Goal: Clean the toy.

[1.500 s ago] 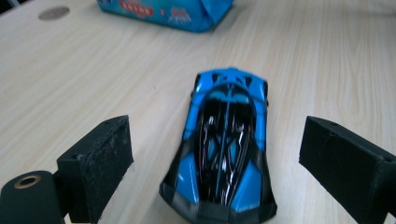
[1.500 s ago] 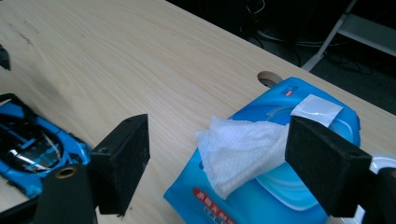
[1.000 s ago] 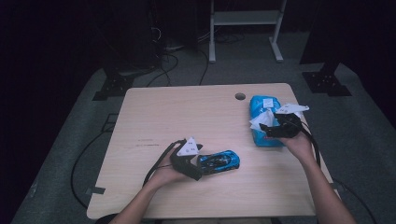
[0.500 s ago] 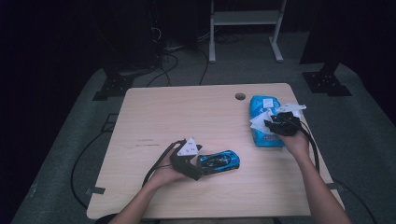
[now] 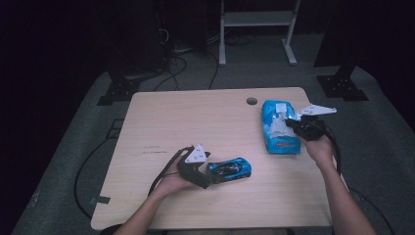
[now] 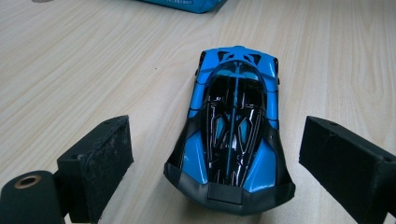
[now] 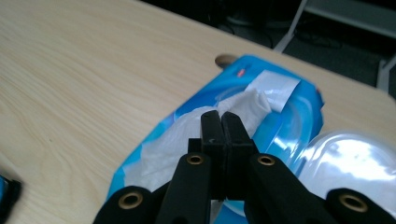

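Dim room, grey carpet [image 5: 63, 161], pale wooden table [image 5: 195, 117]

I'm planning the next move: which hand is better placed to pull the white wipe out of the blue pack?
The right. Its tongs have just closed on the wipe sticking out of the blue pack. The left tongs stand open around the toy car, apart from the pack.

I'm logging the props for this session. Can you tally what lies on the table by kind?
Toy car: 1, blue and black
Wipes pack: 1, blue, with a white wipe sticking out of its opening
Total: 2
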`<state>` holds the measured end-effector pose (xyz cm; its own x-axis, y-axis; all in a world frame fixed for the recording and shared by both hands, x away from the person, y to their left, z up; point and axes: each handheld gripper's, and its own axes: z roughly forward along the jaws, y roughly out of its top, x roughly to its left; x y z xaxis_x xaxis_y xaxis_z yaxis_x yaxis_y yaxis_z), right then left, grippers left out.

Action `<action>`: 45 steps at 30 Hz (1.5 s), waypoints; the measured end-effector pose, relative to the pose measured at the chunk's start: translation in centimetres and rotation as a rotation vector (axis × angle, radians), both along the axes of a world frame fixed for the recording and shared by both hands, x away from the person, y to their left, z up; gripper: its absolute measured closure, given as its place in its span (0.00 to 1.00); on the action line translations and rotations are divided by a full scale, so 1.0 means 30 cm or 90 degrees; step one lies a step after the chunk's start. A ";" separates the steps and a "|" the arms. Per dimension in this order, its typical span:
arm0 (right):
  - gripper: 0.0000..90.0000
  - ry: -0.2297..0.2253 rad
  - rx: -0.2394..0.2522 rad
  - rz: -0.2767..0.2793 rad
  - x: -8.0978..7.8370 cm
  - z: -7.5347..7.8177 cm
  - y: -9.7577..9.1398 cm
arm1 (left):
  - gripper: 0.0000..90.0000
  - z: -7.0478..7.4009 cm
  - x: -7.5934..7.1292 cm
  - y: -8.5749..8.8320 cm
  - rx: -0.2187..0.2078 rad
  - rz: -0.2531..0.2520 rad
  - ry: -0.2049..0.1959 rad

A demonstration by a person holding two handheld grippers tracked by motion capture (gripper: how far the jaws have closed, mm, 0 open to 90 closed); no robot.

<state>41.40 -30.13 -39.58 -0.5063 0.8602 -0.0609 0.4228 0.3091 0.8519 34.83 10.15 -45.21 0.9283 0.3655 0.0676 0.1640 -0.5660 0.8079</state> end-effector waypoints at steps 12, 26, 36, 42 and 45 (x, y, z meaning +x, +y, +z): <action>0.99 -0.062 0.026 0.154 -0.198 0.169 0.118 | 0.10 -0.002 0.004 0.003 0.000 0.004 0.007; 0.98 0.048 0.018 0.371 -0.357 0.131 0.331 | 0.10 -0.004 0.002 -0.001 -0.003 -0.011 0.012; 0.98 0.139 -0.005 0.364 -0.189 -0.051 0.440 | 0.16 -0.023 0.008 -0.006 0.009 -0.037 0.045; 0.88 0.140 -0.015 0.347 -0.145 -0.121 0.460 | 0.16 -0.033 0.017 -0.003 0.015 -0.031 0.055; 0.80 0.126 -0.014 0.344 -0.145 -0.147 0.466 | 0.15 -0.038 0.021 -0.002 0.029 -0.033 0.059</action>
<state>37.04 -16.15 -44.00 -0.8774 0.4754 0.0648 0.3500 0.5419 0.7641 35.45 10.08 -46.37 0.9490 0.3153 -0.0034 0.2060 -0.6121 0.7635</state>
